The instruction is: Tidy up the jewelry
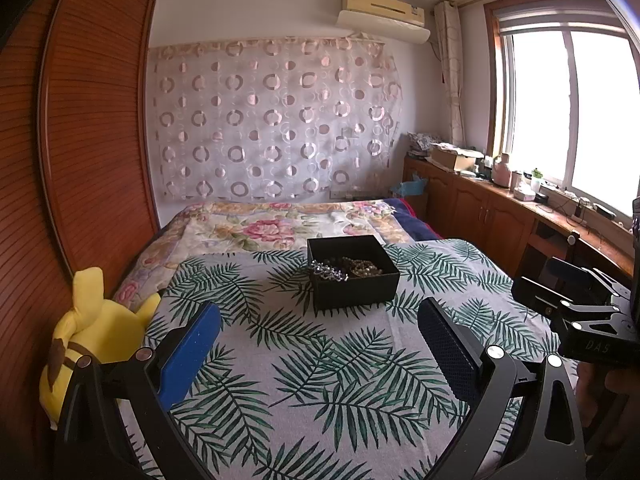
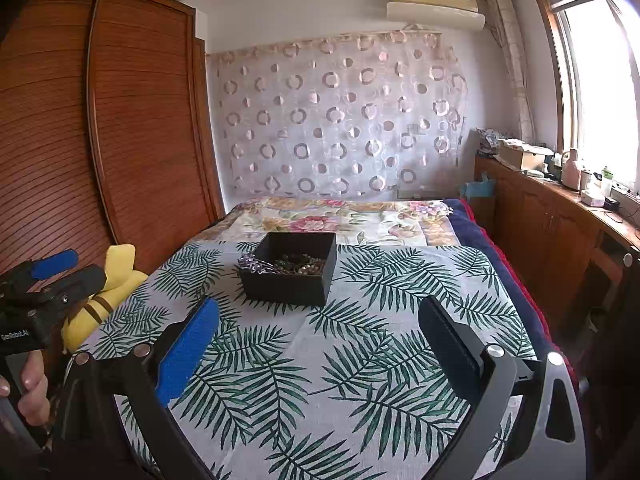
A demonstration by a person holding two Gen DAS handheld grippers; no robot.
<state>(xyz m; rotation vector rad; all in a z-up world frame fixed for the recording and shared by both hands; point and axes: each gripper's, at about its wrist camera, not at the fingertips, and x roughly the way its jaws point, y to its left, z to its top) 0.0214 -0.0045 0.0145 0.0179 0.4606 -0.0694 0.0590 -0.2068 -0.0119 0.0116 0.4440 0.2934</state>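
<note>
A black open box [image 1: 354, 276] [image 2: 290, 270] sits on the leaf-print cloth [image 1: 300, 360] [image 2: 320, 360] on the bed. Inside lie beaded strands [image 1: 362, 267] [image 2: 302, 264] and a silvery-purple sparkling piece [image 1: 329, 271] [image 2: 256, 265] draped over the box's left rim. My left gripper [image 1: 320, 328] is open and empty, held back from the box. It also shows at the left edge of the right wrist view [image 2: 66, 268]. My right gripper [image 2: 320, 324] is open and empty, also short of the box. It shows at the right edge of the left wrist view [image 1: 560, 280].
A yellow plush toy [image 1: 92, 332] [image 2: 108, 292] lies at the bed's left edge against the wooden wardrobe [image 1: 80, 140]. A floral quilt [image 1: 280, 224] covers the far bed. A wooden counter [image 1: 520, 208] with clutter runs along the window on the right.
</note>
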